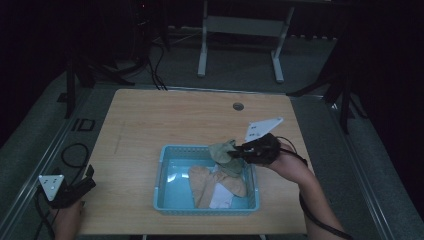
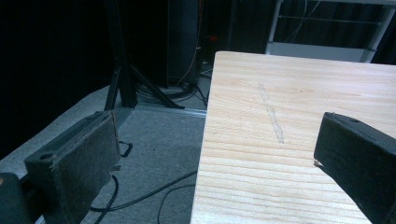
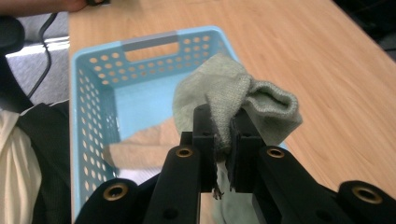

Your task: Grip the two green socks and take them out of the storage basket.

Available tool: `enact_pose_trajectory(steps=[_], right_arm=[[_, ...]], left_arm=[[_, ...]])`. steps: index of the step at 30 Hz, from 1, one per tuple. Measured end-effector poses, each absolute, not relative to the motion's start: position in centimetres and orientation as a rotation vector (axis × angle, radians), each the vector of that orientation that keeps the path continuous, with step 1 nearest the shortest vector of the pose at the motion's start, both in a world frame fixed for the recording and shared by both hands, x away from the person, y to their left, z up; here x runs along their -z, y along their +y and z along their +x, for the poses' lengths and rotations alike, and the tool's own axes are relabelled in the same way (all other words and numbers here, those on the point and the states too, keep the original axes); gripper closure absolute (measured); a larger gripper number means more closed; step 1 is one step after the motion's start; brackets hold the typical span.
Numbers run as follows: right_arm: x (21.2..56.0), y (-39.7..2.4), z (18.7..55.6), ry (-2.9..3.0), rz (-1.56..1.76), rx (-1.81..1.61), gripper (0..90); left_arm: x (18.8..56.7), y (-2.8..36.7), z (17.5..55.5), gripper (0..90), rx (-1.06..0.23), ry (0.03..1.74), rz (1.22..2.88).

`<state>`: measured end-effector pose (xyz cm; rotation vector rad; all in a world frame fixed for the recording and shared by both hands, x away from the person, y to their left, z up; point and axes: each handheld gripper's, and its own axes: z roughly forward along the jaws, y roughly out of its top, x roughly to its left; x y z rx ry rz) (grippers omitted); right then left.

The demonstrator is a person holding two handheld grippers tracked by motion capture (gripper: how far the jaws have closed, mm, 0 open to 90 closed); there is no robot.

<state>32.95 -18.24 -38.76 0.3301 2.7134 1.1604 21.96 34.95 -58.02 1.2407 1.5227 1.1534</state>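
The right gripper point(image 1: 238, 150) has its jaws clamped tight on a grey-green sock point(image 1: 223, 152), pinching a fold of the knit so the rest bunches above and hangs below. The sock hangs over the far right corner of the light blue basket point(image 1: 170, 150), which sits near the front edge of the bench point(image 1: 165, 115), slightly right of centre. I'd judge the work as emptying the basket, with this sock only just lifted and not yet set down anywhere; the bench outside the basket carries no sock so far.

Inside the basket I can make out 2 tan socks point(image 1: 201, 186) lying flat and a white piece point(image 1: 220, 196) near the front wall.

The left gripper point(image 1: 86, 181) waits at the bench's front left corner, jaws wide and holding nothing.
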Motion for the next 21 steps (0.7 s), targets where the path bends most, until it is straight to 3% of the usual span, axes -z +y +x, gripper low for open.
enact_pose_trajectory(steps=[10,21], right_arm=[[38.3,-24.4,32.5,2.611,0.509,-1.198,83.7],[40.5,-31.0,30.2,2.542,0.708,-1.186,83.6]], left_arm=[[58.0,34.9,22.0,0.4,-1.155,1.525,1.245],[58.0,34.9,22.1,0.4,-1.151,1.532,1.251]])
